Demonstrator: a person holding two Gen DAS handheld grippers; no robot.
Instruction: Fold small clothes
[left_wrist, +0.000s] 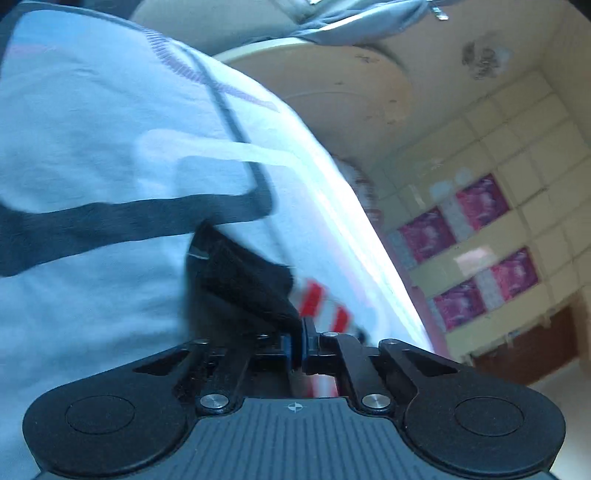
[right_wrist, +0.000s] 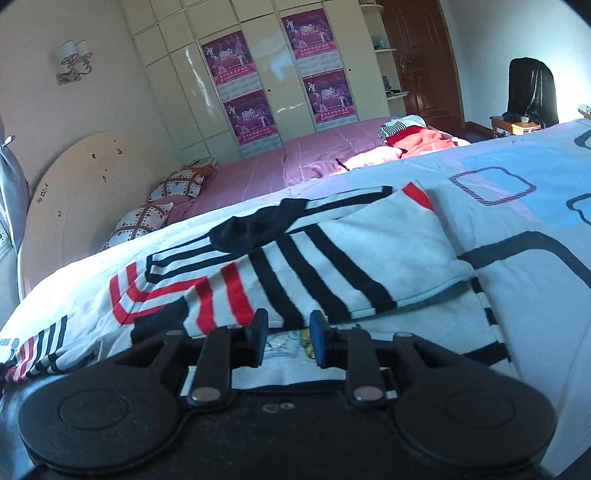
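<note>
A small white garment with black and red stripes (right_wrist: 332, 251) lies partly folded on the pale blue patterned quilt (right_wrist: 535, 266). My right gripper (right_wrist: 284, 341) is open, low over the garment's near edge, its blue pads either side of the cloth. In the left wrist view my left gripper (left_wrist: 297, 345) is shut on a dark edge of the striped garment (left_wrist: 243, 280), with red stripes (left_wrist: 325, 306) showing beside it. The view is tilted and blurred, the quilt (left_wrist: 92, 147) filling its left side.
A purple-sheeted bed (right_wrist: 295, 162) with a pile of clothes (right_wrist: 417, 140) and two patterned pillows (right_wrist: 177, 184) lies beyond. A round cream headboard (right_wrist: 92, 192), wardrobe doors with pink posters (right_wrist: 280, 74), a brown door (right_wrist: 424, 59) and a dark chair (right_wrist: 532, 92) stand behind.
</note>
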